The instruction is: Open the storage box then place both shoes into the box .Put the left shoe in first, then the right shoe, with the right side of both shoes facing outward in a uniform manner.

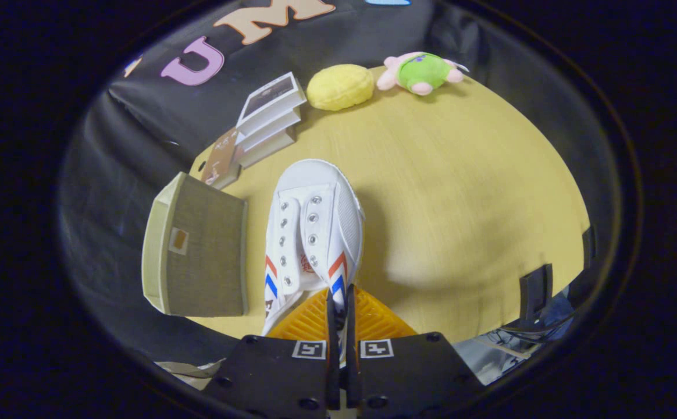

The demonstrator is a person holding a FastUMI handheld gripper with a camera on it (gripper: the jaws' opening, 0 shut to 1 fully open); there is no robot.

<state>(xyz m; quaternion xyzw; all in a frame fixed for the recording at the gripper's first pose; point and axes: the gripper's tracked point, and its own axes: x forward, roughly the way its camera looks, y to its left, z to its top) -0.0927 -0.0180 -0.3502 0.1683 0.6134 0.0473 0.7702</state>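
Your gripper (341, 302) is pinched down tight on the white shoe (313, 233), both fingers pressed together on the rim of the collar on the shoe's right side, just by the red and blue chevron stripes. The gap between the fingers is almost nothing, only that thin wall of canvas. The shoe runs straight away from you, toe pointing toward the far end of the tabletop (460, 192), laces out and eyelets showing in two neat rows. You can see its orange insole (315, 317) right at the fingers. Whether the sole rests on the wood or hangs just above it, you can't tell from here.

Just beside the shoe, to its left, sits the storage box (196, 250), a woven olive-grey thing with a pale frame and a small tag on its face, perched at the tabletop's edge. It is near the shoe but not touching it.

Beyond the box, a stack of white books (268, 119) leans at the back. Further along you've got a yellow plush (340, 87), and next to it a green and pink plush toy (421, 73).
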